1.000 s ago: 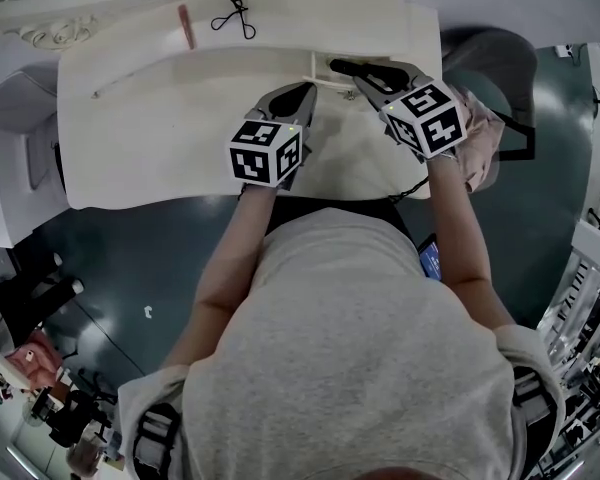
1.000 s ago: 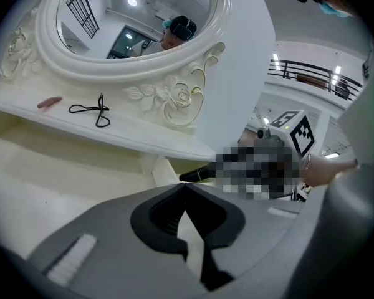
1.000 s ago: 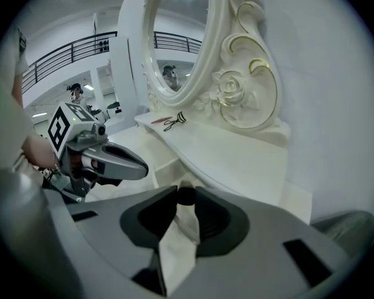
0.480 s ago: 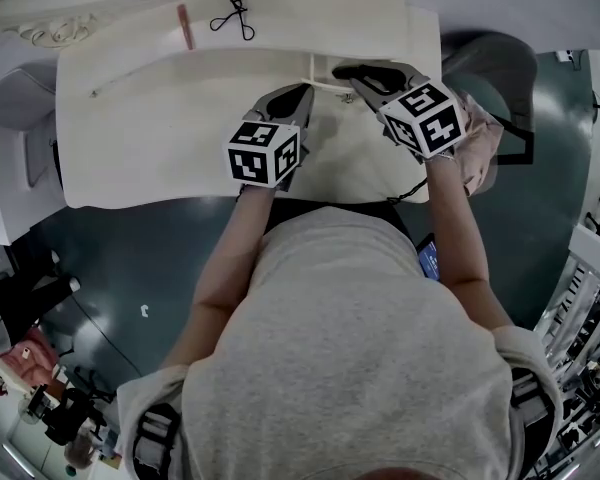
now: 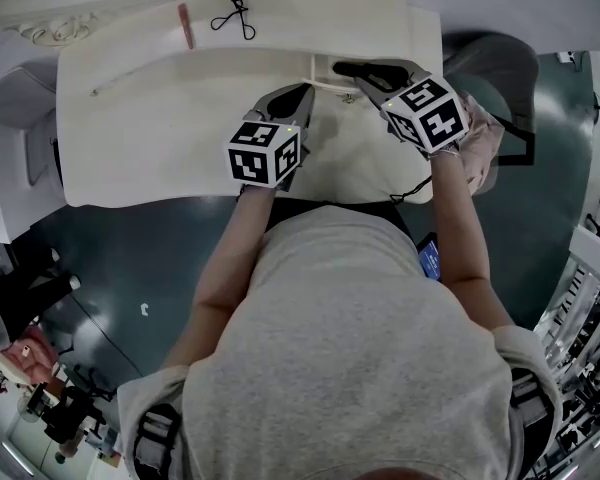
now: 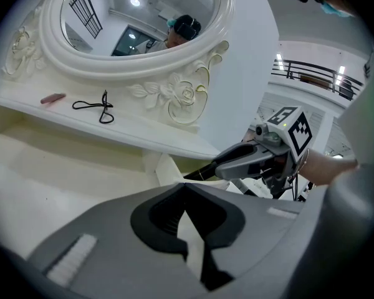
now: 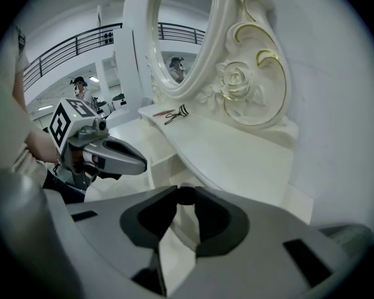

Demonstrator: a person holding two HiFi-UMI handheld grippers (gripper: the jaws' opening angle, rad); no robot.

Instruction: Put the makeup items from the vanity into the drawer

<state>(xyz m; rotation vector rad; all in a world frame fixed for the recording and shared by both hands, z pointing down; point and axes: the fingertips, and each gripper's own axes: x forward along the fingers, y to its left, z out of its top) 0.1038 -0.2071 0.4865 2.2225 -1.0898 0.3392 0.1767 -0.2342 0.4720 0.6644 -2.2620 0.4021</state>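
A pink makeup stick (image 5: 185, 26) and a black eyelash curler (image 5: 233, 15) lie on the vanity's raised back shelf, far left of both grippers. The left gripper view shows the same stick (image 6: 52, 98) and curler (image 6: 100, 108) under the mirror. My right gripper (image 5: 345, 68) reaches to a small white drawer (image 5: 320, 80) below the shelf's right end. Its tips (image 7: 186, 192) are shut on a small dark round knob (image 7: 186, 196). My left gripper (image 5: 298, 93) hovers just left of it over the tabletop, jaws shut (image 6: 184, 187) and holding nothing.
An oval mirror in an ornate white frame (image 6: 143, 17) stands behind the shelf. The white tabletop (image 5: 160, 138) spreads to the left. A seat with pink cloth (image 5: 485, 138) sits at the right of the vanity. My body stands against the front edge.
The right gripper has tilted slightly at the drawer. The left gripper and the makeup items have not moved.
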